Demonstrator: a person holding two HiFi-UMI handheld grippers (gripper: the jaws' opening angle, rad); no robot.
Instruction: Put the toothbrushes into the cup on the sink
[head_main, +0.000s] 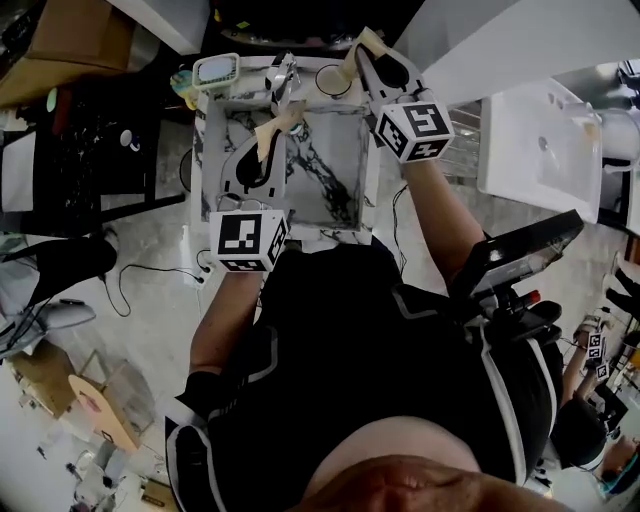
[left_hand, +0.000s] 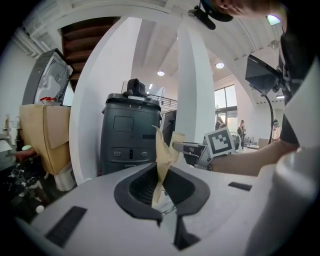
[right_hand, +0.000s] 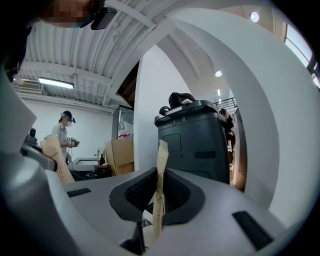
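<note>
Only the head view shows the marble sink (head_main: 335, 190) and cup (head_main: 333, 80) below, while the gripper views (a grey bin (right_hand: 195, 140) behind) show the left gripper (left_hand: 161, 195) nipping the left toothbrush (left_hand: 162, 155) and the right gripper (right_hand: 157, 200) the right toothbrush (right_hand: 161, 170), jaws nearly closed, each paper-wrapped length upright, tip upward.

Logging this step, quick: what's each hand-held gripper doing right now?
Left hand-held gripper: closed on a tan paper-wrapped toothbrush.
Right hand-held gripper: closed on a second paper-wrapped toothbrush.
</note>
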